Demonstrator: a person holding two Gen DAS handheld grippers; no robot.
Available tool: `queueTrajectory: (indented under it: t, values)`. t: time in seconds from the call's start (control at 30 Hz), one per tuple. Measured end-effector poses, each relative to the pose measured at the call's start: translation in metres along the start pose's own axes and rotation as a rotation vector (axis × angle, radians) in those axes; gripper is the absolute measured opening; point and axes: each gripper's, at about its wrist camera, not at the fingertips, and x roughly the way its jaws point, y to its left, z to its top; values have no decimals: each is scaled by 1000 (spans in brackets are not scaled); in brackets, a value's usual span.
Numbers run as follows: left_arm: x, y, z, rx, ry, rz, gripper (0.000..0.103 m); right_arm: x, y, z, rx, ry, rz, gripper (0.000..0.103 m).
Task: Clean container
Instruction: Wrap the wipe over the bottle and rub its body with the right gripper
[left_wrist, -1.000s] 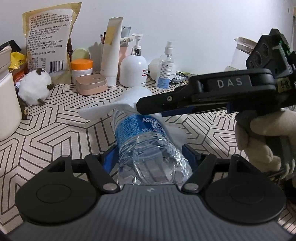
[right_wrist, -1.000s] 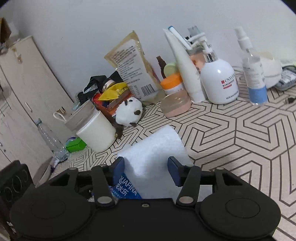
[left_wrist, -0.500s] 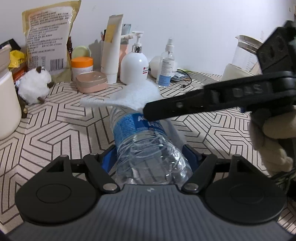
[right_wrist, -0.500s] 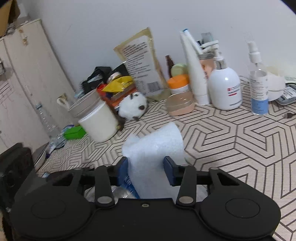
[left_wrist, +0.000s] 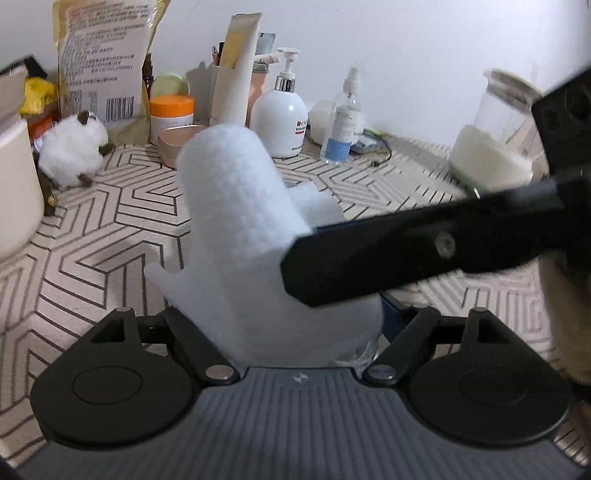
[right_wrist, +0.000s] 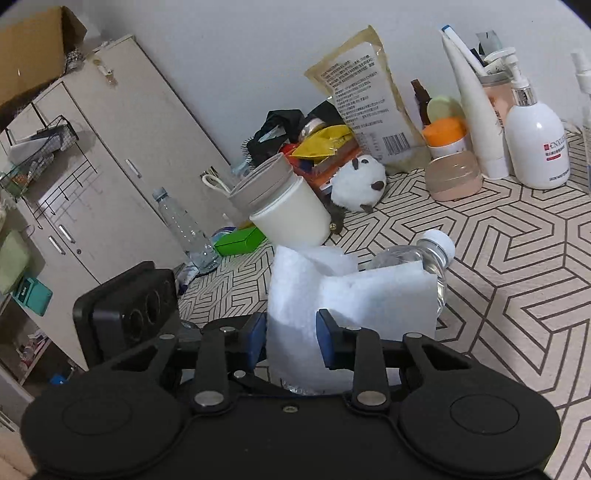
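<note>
Now the white cloth (right_wrist: 332, 295) is draping over the clear water bottle (right_wrist: 432, 254), hiding the blue label that was showing a second ago. The bottle is lying between the left hand-held gripper (left_wrist: 291, 325), whose jaws are opening. At 3 o'clock, the right hand-held gripper (right_wrist: 291, 336) is closing, pinching the cloth, so wiping is underway above the worktop (right_wrist: 517, 258).

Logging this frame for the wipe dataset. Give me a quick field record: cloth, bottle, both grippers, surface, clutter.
cloth: white cloth, draped over the bottle
bottle: clear plastic bottle, white cap on, mostly covered by the cloth
right gripper: jaws closing on a fold of the cloth
left gripper: jaws opening; cloth between them, bottle hidden there
surface: geometric-patterned tabletop
clutter: white pump bottle, orange-lidded jar, fluffy white toy
</note>
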Motion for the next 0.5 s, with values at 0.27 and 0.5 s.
queueTrajectory:
  t: [0.27,0.5]
  values:
    - [-16,14,-10,-137,-53,111,92,-4,-11,3,17,7,-47,24]
    - [-23,24,-14,-185,-77,107,66,10,-41,-2,149,10,-60,52]
